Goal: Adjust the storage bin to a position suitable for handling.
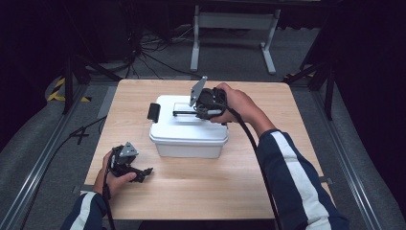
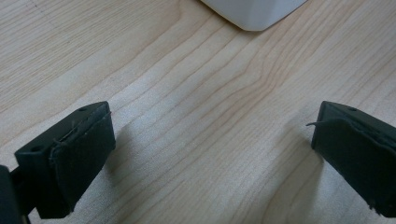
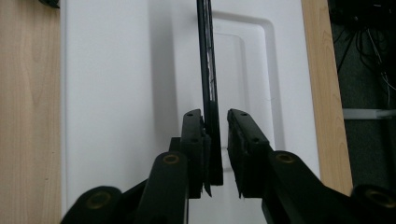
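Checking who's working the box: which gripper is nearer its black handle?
Right. The right gripper sits over the white box with the handle between its jaws. The left gripper rests on the table, apart from the box's front-left corner.

Lab or studio, black curtains (image 1: pixel 28 57), floor cables (image 1: pixel 153 52), rails (image 1: pixel 43 158)

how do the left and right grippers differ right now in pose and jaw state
The left gripper sits low at the table's near left, jaws spread wide over bare wood. The right gripper is above the white box, jaws nearly together around its raised black handle; a thin gap remains on one side, so a firm clamp is unclear. The left holds nothing. Both are black, two-jawed and hand-held.
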The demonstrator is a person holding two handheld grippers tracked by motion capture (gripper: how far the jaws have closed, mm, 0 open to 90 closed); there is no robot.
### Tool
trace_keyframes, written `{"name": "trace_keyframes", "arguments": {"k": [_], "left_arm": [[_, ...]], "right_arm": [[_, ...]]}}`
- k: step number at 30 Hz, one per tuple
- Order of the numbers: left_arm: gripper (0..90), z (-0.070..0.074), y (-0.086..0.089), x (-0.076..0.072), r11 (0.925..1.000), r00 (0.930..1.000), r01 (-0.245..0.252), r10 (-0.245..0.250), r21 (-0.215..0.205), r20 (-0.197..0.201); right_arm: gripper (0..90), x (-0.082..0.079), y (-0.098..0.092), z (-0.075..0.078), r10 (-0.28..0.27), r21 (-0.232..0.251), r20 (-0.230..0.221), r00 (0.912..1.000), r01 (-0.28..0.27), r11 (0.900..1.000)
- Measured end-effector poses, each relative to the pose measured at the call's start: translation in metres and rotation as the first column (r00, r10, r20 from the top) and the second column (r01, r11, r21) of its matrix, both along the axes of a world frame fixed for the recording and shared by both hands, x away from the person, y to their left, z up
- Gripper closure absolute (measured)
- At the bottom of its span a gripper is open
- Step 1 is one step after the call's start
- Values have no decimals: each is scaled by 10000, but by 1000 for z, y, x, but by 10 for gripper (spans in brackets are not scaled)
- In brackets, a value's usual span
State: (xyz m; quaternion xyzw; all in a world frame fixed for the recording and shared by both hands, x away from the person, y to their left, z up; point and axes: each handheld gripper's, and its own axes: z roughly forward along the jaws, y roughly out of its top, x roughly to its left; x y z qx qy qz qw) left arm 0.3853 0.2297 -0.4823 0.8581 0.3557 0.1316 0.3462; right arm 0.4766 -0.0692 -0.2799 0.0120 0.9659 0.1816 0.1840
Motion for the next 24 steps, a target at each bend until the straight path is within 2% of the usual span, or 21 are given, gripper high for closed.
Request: {"name": "trace_keyframes", "arguments": {"k": [3,11,24], "left_arm": [[0,0,0,0,10000,10000,5,-5,3,5],[0,0,0,0,10000,10000,17,-17,2,3],[0,0,0,0,10000,10000,20,-20,11,-3]], "right_arm": [[835,0,3,-1,32,-42,134,9999,-31,10000],[848,0,5,0,268,-149,333,9991,-263,9995],[849,-3,3,4,372,192,543,9978,-382,9991]]}}
